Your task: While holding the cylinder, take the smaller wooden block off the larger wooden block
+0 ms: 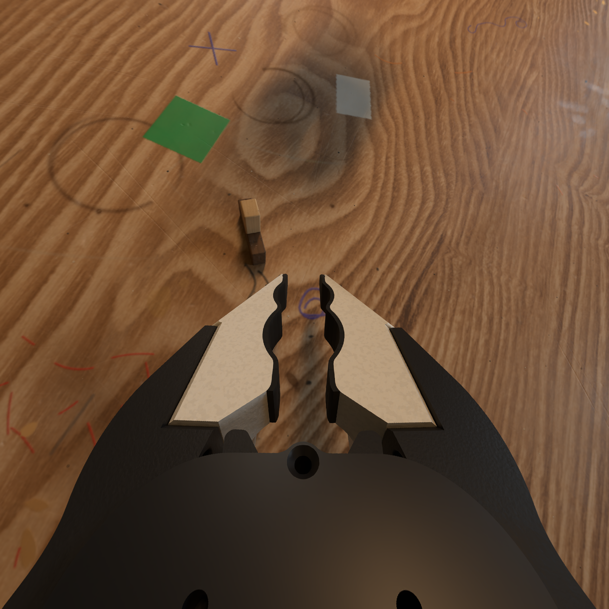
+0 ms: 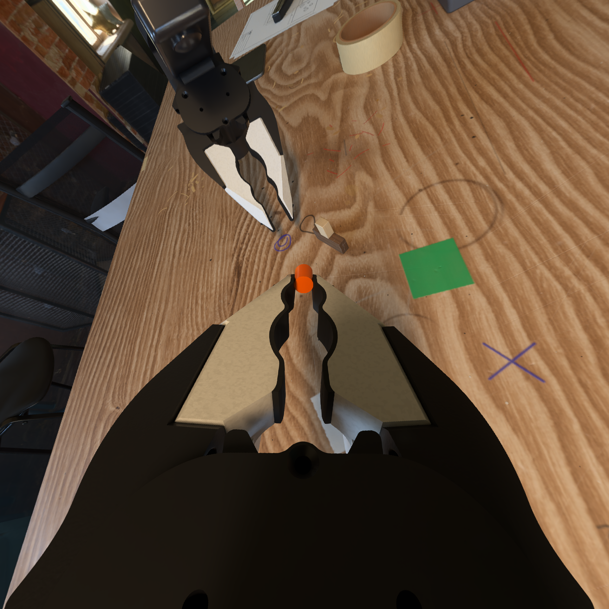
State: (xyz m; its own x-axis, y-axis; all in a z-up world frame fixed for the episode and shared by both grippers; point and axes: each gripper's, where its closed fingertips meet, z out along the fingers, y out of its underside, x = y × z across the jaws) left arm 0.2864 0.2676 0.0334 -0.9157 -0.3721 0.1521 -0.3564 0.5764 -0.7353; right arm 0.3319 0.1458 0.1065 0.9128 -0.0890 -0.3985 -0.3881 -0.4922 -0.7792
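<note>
A small light wooden block (image 1: pixel 249 216) sits on one end of a longer dark wooden block (image 1: pixel 256 251) on the wooden table. Both show in the right wrist view, the light block (image 2: pixel 323 226) on the dark block (image 2: pixel 334 241). My left gripper (image 1: pixel 303 280) is open and empty, with its tips just short of the blocks and a little to their right; it also shows in the right wrist view (image 2: pixel 282 224), pointing down beside the blocks. My right gripper (image 2: pixel 303 280) is shut on an orange cylinder (image 2: pixel 303 279), held at its fingertips above the table.
A green square patch (image 1: pixel 186 129) and a grey patch (image 1: pixel 353 96) lie flat on the table beyond the blocks. A roll of masking tape (image 2: pixel 370 36) and a paper sheet (image 2: pixel 263 29) lie at the far end. The table's left edge (image 2: pixel 138 184) drops to dark furniture.
</note>
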